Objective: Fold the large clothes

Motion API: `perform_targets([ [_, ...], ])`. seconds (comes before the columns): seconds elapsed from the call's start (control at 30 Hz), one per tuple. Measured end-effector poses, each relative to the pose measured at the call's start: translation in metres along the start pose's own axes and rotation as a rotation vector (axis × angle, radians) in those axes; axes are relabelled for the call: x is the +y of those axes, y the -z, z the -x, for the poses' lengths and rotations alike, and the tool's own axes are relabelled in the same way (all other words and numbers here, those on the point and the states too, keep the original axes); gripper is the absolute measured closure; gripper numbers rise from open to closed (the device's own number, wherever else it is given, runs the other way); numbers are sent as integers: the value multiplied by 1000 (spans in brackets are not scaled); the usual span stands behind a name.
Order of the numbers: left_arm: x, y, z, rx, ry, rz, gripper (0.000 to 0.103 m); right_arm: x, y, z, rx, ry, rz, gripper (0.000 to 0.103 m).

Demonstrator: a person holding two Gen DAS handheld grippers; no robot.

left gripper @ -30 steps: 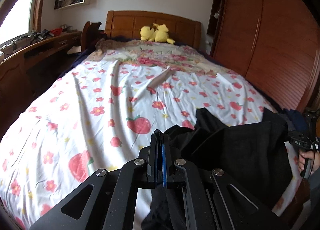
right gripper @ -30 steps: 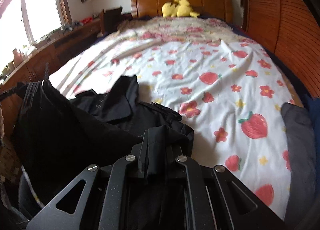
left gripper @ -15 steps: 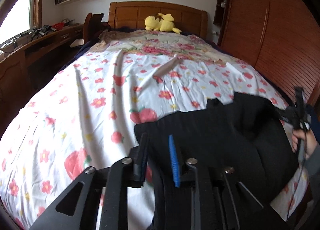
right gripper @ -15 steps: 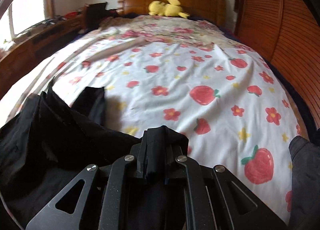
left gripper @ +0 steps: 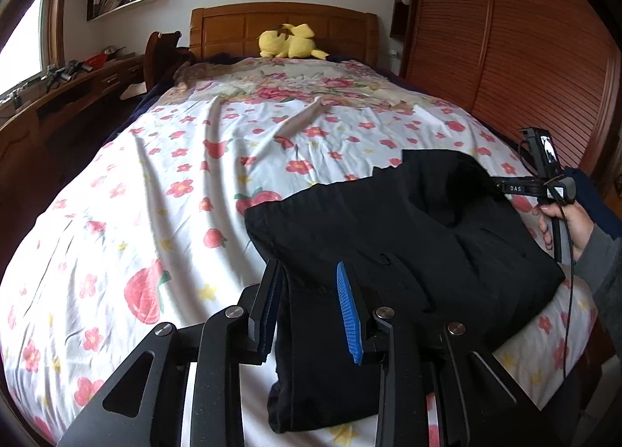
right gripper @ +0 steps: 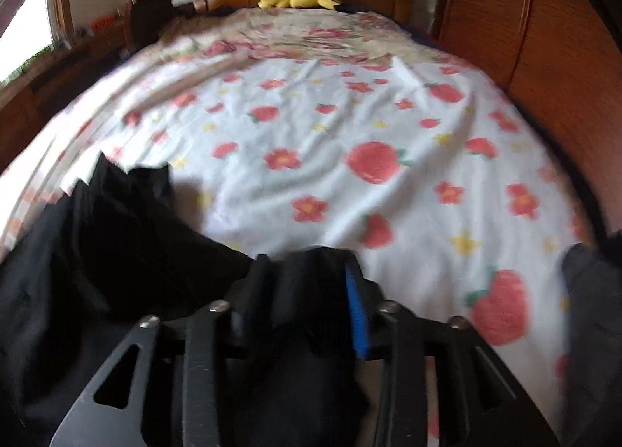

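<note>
The left gripper (left gripper: pixel 309 305) has just been opening, its jaws partly apart around the black garment (left gripper: pixel 408 237). The right gripper (right gripper: pixel 307 283) has likewise been opening, with cloth loose between its jaws.

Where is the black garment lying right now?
In the left wrist view the black garment lies on the floral bedspread at the near right end of the bed, far from the yellow plush toy by the headboard.
</note>
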State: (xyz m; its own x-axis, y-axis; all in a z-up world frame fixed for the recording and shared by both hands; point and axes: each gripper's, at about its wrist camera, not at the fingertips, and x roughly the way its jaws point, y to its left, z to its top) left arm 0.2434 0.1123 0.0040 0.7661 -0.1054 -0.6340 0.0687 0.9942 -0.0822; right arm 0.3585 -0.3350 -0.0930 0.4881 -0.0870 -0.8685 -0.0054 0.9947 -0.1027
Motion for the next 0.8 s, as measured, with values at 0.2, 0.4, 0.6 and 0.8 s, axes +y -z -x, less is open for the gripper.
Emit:
perform_targets([
  [0.2,2,9,10,-7,16,-13,73,-17,19,30,-2,-28,-48,47],
  [0.4,4,17,16,2,31,-26,73,-17,61,47,40,22,-34,38],
  [0.6,0,19,17,20,57,-40,73,-37,91,59,60,-20,-158,38],
  [0.8,-5,23,15,41,86,-58,73,-34,116,81,57,-21,-180,38],
])
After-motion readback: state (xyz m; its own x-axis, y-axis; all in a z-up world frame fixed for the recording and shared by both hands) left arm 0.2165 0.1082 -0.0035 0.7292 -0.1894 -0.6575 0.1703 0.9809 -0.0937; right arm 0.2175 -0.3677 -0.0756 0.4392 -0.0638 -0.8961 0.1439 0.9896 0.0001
